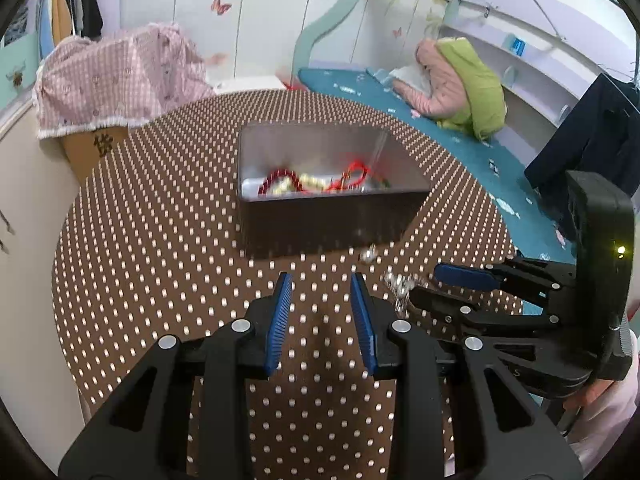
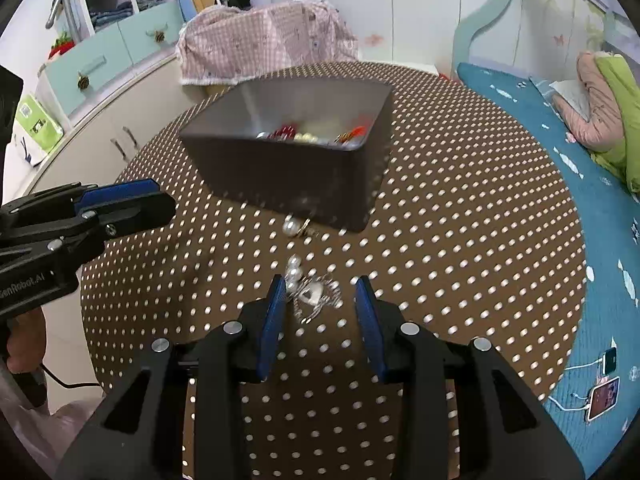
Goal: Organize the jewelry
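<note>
A dark metal box (image 1: pixel 328 220) (image 2: pixel 288 176) stands on the round brown dotted table (image 1: pixel 160 240) (image 2: pixel 460 240). It holds red beads, pearls and a red cord (image 1: pixel 320 182) (image 2: pixel 308 134). A silver heart and pearl piece (image 2: pixel 310 292) lies on the table between my right gripper's open fingers (image 2: pixel 320 304). A pearl earring (image 2: pixel 294 227) lies just in front of the box. My left gripper (image 1: pixel 322 300) is open and empty over bare table. The right gripper also shows in the left wrist view (image 1: pixel 440 288), beside the silver piece (image 1: pixel 400 282).
A pink checked cloth (image 1: pixel 120 76) (image 2: pixel 272 36) covers something behind the table. A teal bed (image 1: pixel 440 128) (image 2: pixel 600 240) with a green and pink jacket (image 1: pixel 468 80) lies to the right. Two phones (image 2: pixel 604 388) lie on the bed. White cabinets (image 2: pixel 100 128) stand to the left.
</note>
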`<state>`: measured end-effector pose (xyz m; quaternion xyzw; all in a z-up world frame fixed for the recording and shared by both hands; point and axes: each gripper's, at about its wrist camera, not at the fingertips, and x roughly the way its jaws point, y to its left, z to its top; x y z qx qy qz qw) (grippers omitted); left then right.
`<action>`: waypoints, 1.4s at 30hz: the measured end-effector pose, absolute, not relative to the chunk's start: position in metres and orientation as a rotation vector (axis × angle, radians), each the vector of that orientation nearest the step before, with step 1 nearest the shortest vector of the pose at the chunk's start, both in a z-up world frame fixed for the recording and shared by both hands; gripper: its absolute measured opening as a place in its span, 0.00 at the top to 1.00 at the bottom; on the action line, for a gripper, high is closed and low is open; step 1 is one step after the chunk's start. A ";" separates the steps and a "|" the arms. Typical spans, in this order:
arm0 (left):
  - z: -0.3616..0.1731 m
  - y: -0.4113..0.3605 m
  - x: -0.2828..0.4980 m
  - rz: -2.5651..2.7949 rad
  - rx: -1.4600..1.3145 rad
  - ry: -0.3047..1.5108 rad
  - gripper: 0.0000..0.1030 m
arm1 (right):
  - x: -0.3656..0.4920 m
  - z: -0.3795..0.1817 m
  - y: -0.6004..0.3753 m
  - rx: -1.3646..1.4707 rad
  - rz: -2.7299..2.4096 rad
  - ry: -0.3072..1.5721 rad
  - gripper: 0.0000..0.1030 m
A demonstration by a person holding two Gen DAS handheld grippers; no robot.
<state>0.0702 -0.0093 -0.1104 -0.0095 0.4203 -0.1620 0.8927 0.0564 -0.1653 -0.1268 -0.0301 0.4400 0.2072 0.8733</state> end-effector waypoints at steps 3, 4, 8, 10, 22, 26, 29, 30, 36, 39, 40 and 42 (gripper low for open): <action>-0.116 -0.010 0.067 -0.337 -0.024 0.894 0.69 | 0.055 -0.128 -0.158 -0.090 0.435 0.906 0.67; -0.117 -0.011 0.066 -0.339 -0.024 0.898 0.69 | 0.055 -0.128 -0.156 -0.097 0.436 0.906 0.67; -0.123 -0.015 0.062 -0.340 -0.021 0.914 0.69 | 0.057 -0.132 -0.145 -0.132 0.421 0.887 0.67; -0.125 -0.016 0.062 -0.338 -0.024 0.924 0.69 | 0.057 -0.132 -0.140 -0.147 0.436 0.866 0.67; -0.128 -0.029 0.084 -0.371 -0.014 0.948 0.69 | 0.065 -0.139 -0.153 -0.127 0.470 0.879 0.92; -0.130 -0.043 0.096 -0.399 0.002 0.955 0.69 | 0.066 -0.132 -0.168 -0.061 0.465 0.871 0.92; -0.133 -0.052 0.105 -0.417 0.011 0.965 0.69 | 0.068 -0.127 -0.180 -0.007 0.460 0.866 0.92; -0.134 -0.055 0.108 -0.420 0.013 0.967 0.69 | 0.069 -0.125 -0.187 0.013 0.449 0.862 0.92; -0.143 -0.062 0.126 -0.417 0.004 0.979 0.70 | 0.068 -0.116 -0.208 0.055 0.407 0.837 0.92; -0.145 -0.067 0.130 -0.423 0.014 0.979 0.70 | 0.069 -0.115 -0.214 0.069 0.392 0.833 0.92; -0.145 -0.070 0.131 -0.427 0.016 0.979 0.71 | 0.069 -0.115 -0.216 0.073 0.387 0.833 0.92; -0.147 -0.073 0.133 -0.428 0.028 0.980 0.76 | 0.071 -0.116 -0.219 0.081 0.384 0.836 0.92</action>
